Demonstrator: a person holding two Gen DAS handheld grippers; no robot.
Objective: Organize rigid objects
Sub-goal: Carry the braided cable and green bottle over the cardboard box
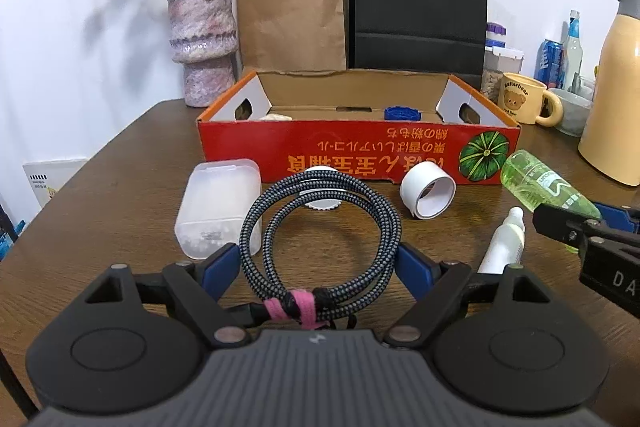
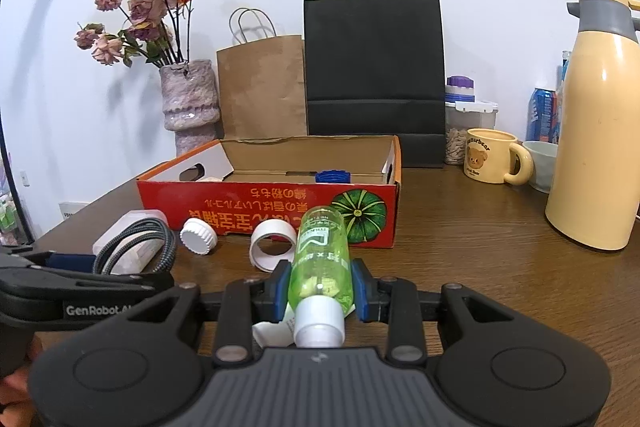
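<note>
Left wrist view: the left gripper (image 1: 320, 259) clamps a coiled grey braided cable with a pink strap (image 1: 320, 239) between its blue pads, the coil held clear of the brown wooden table (image 1: 120, 187), in front of the red open cardboard box (image 1: 356, 151).

Right wrist view: the right gripper (image 2: 321, 291) grips a transparent green plastic bottle (image 2: 320, 259), white cap toward the camera, base pointing at the box.
</note>
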